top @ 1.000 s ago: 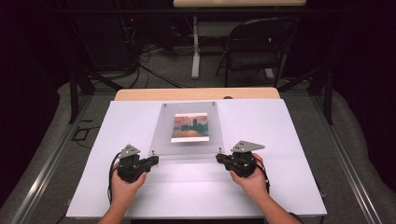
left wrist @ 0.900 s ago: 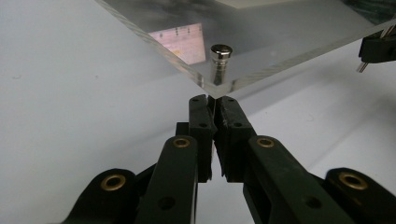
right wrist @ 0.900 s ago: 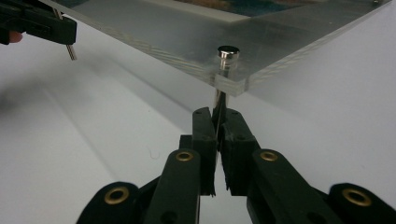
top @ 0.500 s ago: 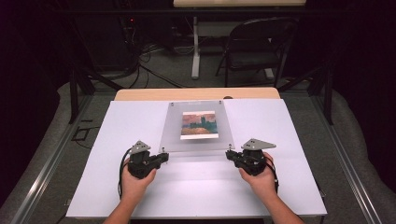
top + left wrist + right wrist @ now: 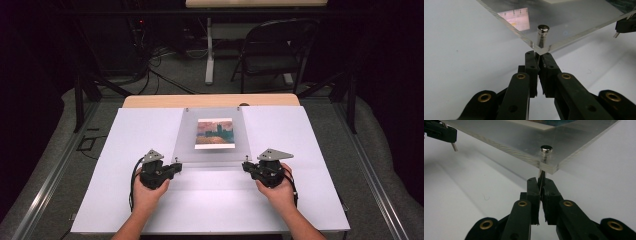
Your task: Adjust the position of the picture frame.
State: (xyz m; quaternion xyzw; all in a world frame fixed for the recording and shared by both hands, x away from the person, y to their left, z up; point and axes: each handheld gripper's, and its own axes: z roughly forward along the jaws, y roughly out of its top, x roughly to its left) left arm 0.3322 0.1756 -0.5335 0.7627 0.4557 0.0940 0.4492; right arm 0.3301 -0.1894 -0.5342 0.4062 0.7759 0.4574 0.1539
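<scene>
A clear rectangular acrylic picture frame [image 5: 212, 136] holding a small painted landscape print [image 5: 214, 133] sits at the middle of a white table [image 5: 125, 145]. Its long axis runs away from the person, toward the far edge. The two near corners are lifted off the tabletop, so the panel slopes up toward the person, while its far edge sits close to the table.

Both forearms come in from the near edge. The left gripper [image 5: 176, 167], held in the left hand [image 5: 148, 192], points inward at the near left corner. In the left gripper view its black jaws are pressed together, with the tips under a silver metal standoff pin [image 5: 542, 37] that passes through that corner; whether they pinch its lower end is hard to tell.

The right gripper [image 5: 245, 167], in the right hand [image 5: 278, 192], mirrors this at the near right corner. In the right gripper view its jaws pinch the thin lower stem of a second silver standoff pin [image 5: 545, 153].

Beyond the table are a wooden strip [image 5: 210, 100], a grey floor with black cables [image 5: 165, 82], a dark folding chair [image 5: 272, 52] and dark surroundings.
</scene>
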